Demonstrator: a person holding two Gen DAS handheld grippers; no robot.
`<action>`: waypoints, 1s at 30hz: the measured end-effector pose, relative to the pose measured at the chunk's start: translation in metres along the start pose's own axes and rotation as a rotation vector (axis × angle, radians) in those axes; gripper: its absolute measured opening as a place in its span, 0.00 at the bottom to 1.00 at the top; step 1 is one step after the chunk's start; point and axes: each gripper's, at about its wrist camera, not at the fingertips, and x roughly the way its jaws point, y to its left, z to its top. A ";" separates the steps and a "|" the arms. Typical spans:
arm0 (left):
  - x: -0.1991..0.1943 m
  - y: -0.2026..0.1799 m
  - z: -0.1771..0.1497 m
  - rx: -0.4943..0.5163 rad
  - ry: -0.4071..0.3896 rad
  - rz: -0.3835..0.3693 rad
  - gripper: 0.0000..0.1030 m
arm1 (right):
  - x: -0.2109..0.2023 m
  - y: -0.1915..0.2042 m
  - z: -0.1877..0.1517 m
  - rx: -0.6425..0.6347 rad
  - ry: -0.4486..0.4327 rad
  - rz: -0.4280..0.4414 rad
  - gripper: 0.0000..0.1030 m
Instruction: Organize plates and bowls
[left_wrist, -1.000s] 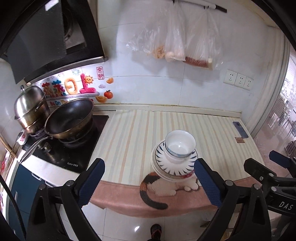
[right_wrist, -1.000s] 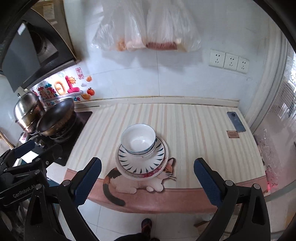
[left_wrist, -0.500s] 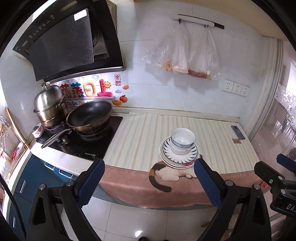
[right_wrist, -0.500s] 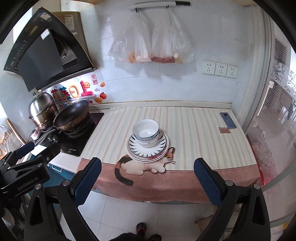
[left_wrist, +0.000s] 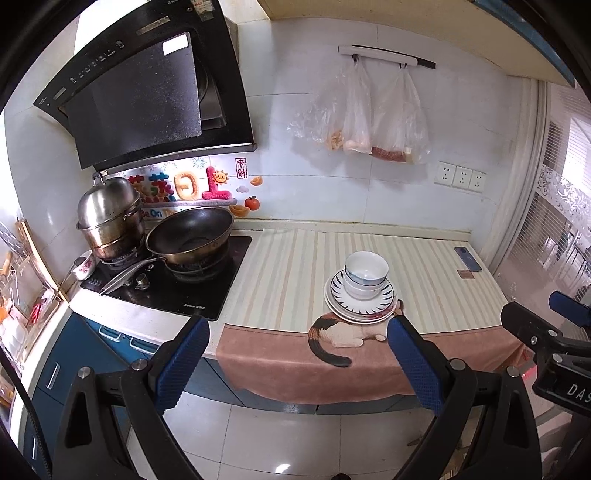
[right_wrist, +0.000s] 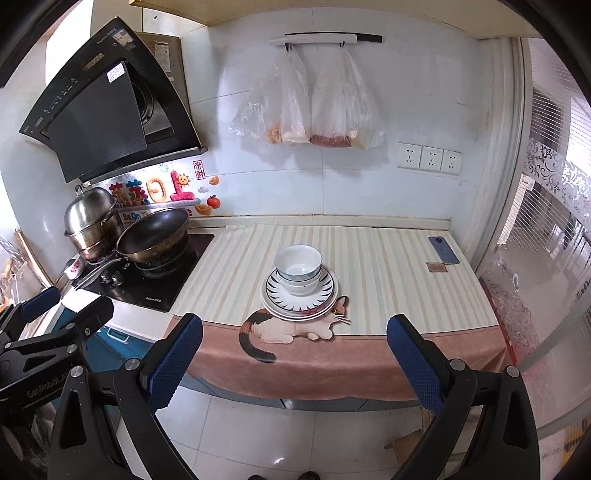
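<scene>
Stacked white bowls (left_wrist: 365, 275) (right_wrist: 298, 268) sit on a pile of plates (left_wrist: 345, 308) (right_wrist: 282, 308), the top plate with a dark ray pattern, near the front of the striped counter. My left gripper (left_wrist: 297, 363) is open and empty, held well back over the floor in front of the counter. My right gripper (right_wrist: 295, 360) is likewise open and empty, away from the stack. Each view shows the other gripper's black body at its edge.
A black wok (left_wrist: 190, 236) and a steel steamer pot (left_wrist: 109, 218) stand on the hob at the left. A phone (right_wrist: 443, 250) lies at the counter's far right. Plastic bags (right_wrist: 306, 107) hang on the wall. A cat-print cloth (right_wrist: 291, 326) drapes the counter edge.
Both grippers have pulled back and up from the counter; the stack looks smaller and farther, and the floor and cabinets have come into view. The bowls and plates stayed put.
</scene>
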 end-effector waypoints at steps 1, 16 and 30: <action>-0.001 0.002 -0.001 -0.003 -0.001 -0.002 0.96 | -0.002 0.001 -0.001 0.003 0.000 -0.001 0.99; -0.017 0.009 -0.011 -0.014 -0.016 -0.024 0.96 | -0.017 0.011 -0.013 0.000 -0.001 -0.021 0.99; -0.022 0.006 -0.013 -0.009 -0.017 -0.030 0.96 | -0.023 0.005 -0.016 0.014 0.002 -0.022 0.99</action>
